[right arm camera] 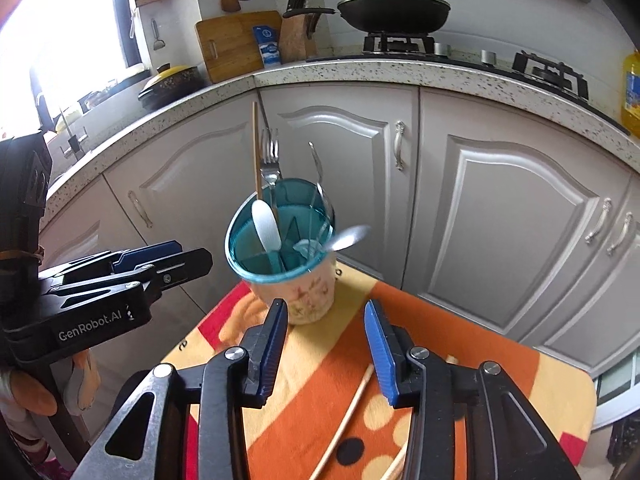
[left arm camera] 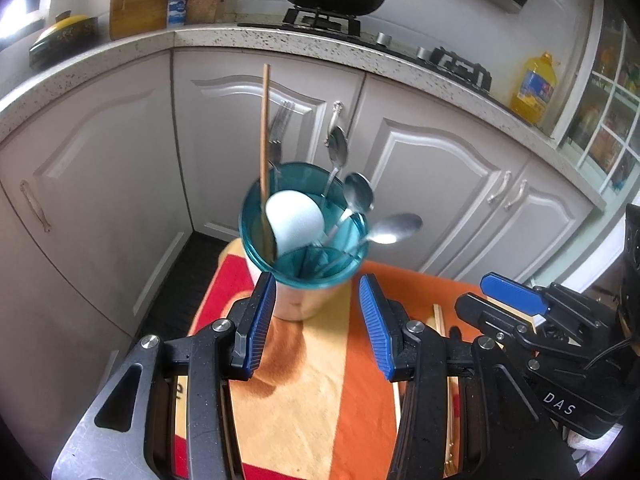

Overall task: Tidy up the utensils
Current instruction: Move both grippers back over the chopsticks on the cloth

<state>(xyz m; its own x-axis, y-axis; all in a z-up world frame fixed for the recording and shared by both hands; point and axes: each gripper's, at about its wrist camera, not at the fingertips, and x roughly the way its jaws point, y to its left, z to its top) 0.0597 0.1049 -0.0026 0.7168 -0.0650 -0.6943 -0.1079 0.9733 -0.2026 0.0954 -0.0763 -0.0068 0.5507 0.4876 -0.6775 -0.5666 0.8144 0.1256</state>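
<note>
Teal-rimmed ceramic holder (right arm camera: 296, 280), steel spoons (left arm camera: 394, 229), wooden chopstick (left arm camera: 265, 152)

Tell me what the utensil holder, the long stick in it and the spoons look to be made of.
Utensil holder: a translucent teal insert, apparently plastic, in a cream cup with a floral print that looks ceramic, though that is uncertain.
Long stick: matte tan and thin, likely wood or bamboo.
Metal spoons: bright and mirror-like, probably stainless steel.
White spoon: opaque and smooth; plastic or ceramic, unclear.
</note>
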